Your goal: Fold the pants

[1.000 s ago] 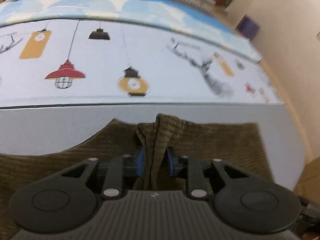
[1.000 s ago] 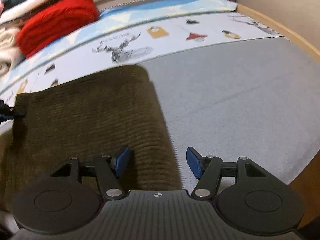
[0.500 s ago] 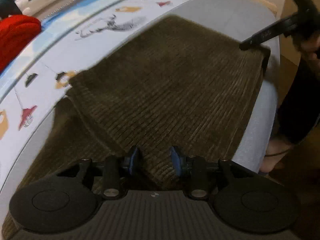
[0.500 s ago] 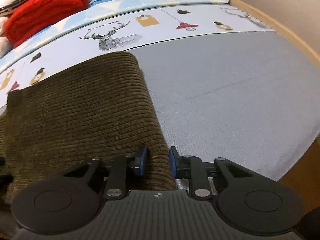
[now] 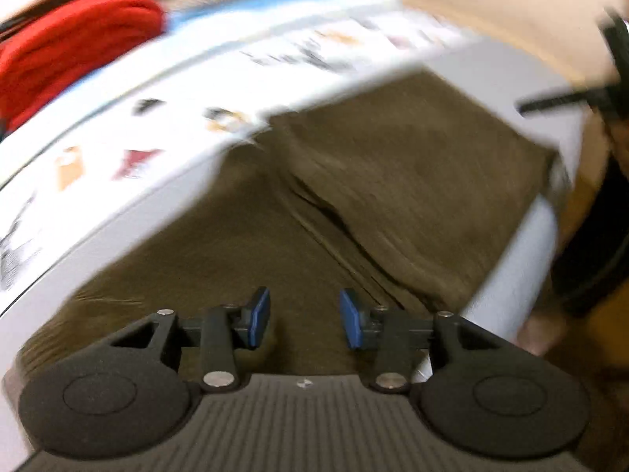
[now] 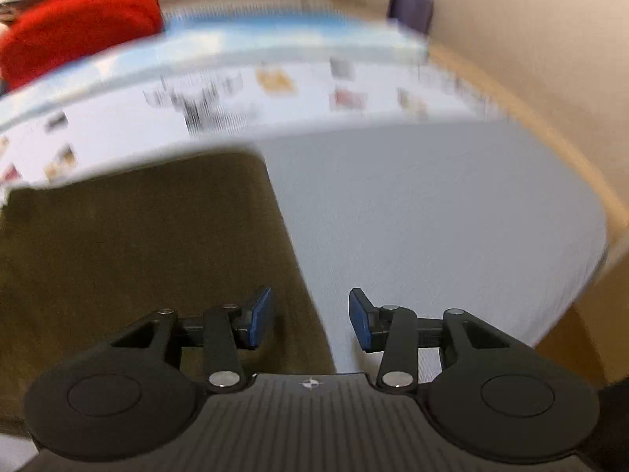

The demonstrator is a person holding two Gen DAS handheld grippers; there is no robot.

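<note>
The pants (image 5: 393, 181) lie on the grey sheet (image 6: 432, 204), one fold laid over; further folding remains, I judge. My left gripper (image 5: 304, 322) and right gripper (image 6: 310, 318) are spread, pinching nothing. Both jaws have just been opening: earlier each pinched corduroy, now released.

Pants (image 5: 412, 181): olive ribbed corduroy, matt. Sheet (image 6: 432, 204) lying under pants: grey woven cloth, smooth, matt. Red knit (image 5: 70, 59) showing beyond pants, fuzzy. Gripper pads (image 6: 261, 316): blue, matt.
</note>
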